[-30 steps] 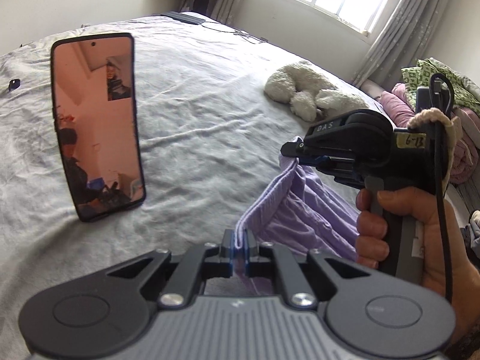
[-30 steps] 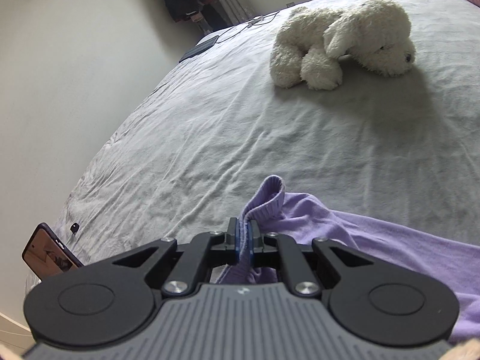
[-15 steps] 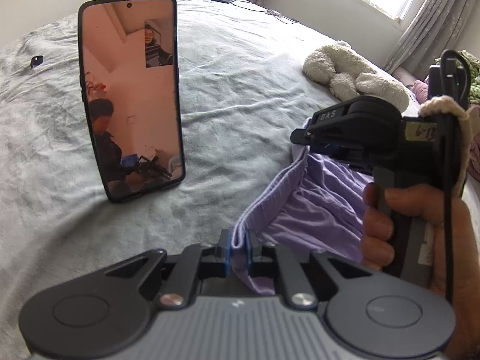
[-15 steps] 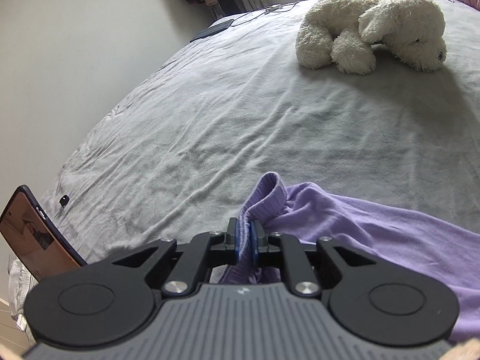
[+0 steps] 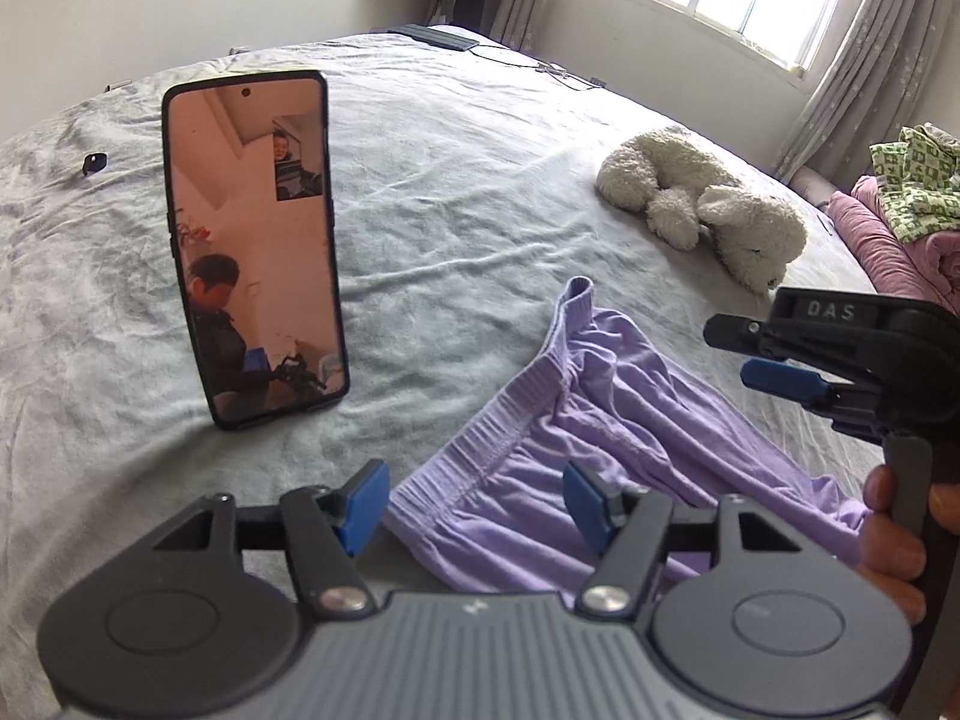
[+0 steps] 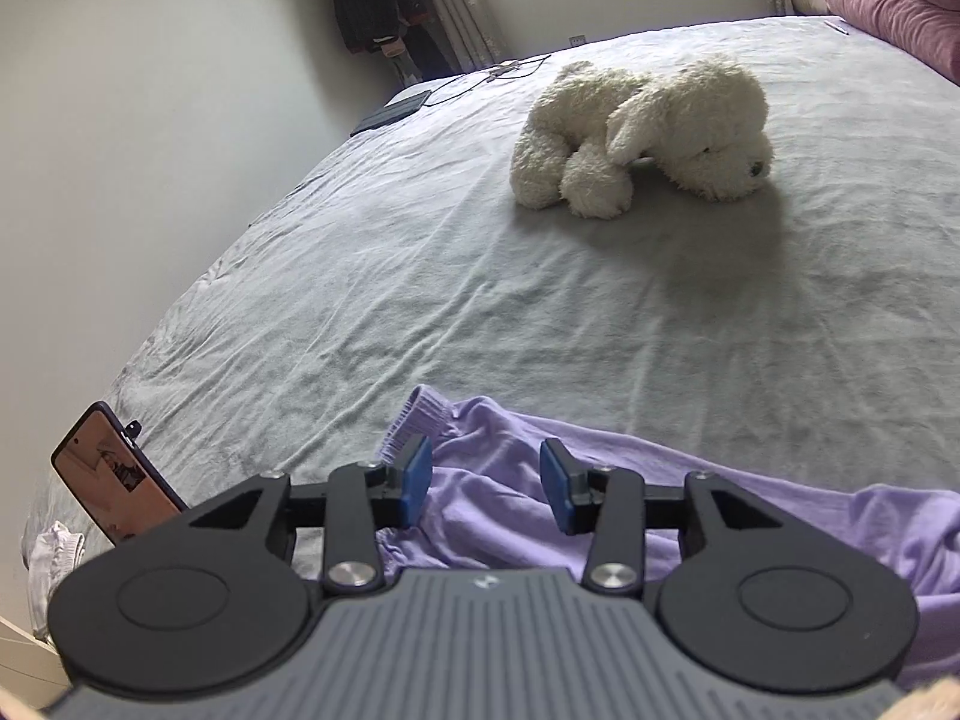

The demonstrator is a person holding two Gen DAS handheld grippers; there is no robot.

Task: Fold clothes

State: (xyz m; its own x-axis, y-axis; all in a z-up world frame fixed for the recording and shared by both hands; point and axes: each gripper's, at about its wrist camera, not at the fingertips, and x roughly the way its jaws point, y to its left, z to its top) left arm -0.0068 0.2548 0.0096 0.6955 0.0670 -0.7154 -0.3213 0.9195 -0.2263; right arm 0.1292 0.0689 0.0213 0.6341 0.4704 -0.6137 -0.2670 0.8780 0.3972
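A grey bed (image 5: 480,192) fills both views, its sheet lightly creased. On its near right part lies a pair of lilac shorts (image 5: 612,420), bunched in soft folds, the ribbed waistband running from the near edge toward the far side. Beyond the shorts, further right, a cream plush dog (image 6: 642,132) lies on its side. A smartphone (image 5: 255,246) stands upright on the bed to the left of the shorts, its screen lit. The left hand-held gripper (image 5: 474,501) hangs above the near end of the waistband, blue pads spread wide with nothing between them. The right hand-held gripper (image 6: 486,483) is also spread open, poised over the shorts' far waistband corner.
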